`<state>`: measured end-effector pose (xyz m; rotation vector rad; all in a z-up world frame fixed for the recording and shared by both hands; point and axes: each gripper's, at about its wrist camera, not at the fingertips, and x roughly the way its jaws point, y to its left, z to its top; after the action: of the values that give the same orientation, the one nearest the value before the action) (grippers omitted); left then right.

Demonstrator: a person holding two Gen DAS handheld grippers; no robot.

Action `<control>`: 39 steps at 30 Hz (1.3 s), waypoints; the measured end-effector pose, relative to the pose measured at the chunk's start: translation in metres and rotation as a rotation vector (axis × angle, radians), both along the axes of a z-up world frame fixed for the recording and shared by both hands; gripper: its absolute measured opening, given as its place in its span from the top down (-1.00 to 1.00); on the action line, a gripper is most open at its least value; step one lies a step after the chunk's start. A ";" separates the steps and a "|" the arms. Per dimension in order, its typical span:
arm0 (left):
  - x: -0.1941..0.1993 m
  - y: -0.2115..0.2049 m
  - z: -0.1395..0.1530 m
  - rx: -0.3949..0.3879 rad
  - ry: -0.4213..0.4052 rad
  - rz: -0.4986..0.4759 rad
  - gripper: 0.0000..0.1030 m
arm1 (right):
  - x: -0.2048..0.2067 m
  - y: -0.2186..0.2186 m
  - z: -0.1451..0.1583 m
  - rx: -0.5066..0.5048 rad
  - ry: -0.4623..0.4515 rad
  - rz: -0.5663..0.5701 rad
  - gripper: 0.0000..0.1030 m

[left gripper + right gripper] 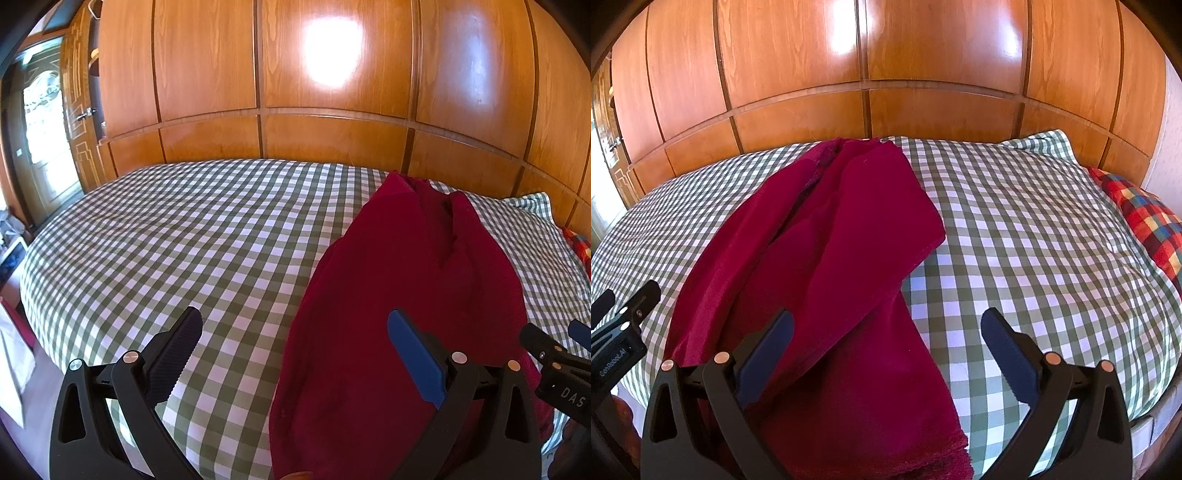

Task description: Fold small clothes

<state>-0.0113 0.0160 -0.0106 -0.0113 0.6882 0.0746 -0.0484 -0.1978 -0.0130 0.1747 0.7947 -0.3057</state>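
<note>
Checked bedsheet under red garment; "GenRobot.AI" on left hand-held gripper.

Both cameras sit low over the near edge of the green-and-white checked bed, looking across it to the shiny wooden wardrobe wall. Both see the dark red cloth garment, one from each side

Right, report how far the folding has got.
Done: the red garment lies lengthwise on the checked bed, its sides apparently folded inward. In hand: nothing; left gripper and right gripper hang open above its near end. Left: cross folds.
</note>
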 end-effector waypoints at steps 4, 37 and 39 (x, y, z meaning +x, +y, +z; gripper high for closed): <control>0.000 0.005 -0.005 -0.026 0.022 -0.045 -0.93 | -0.001 -0.002 -0.001 0.038 -0.007 0.031 -0.95; -0.024 0.079 0.014 -0.370 0.125 -0.402 0.87 | 0.004 -0.009 0.001 0.258 -0.002 0.333 0.85; -0.012 0.111 0.028 -0.361 0.080 -0.276 0.87 | -0.001 -0.028 0.009 0.204 -0.020 0.288 0.87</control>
<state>-0.0231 0.1270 0.0170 -0.2601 0.7697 -0.3166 -0.0492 -0.2254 -0.0038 0.2505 0.8187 0.0499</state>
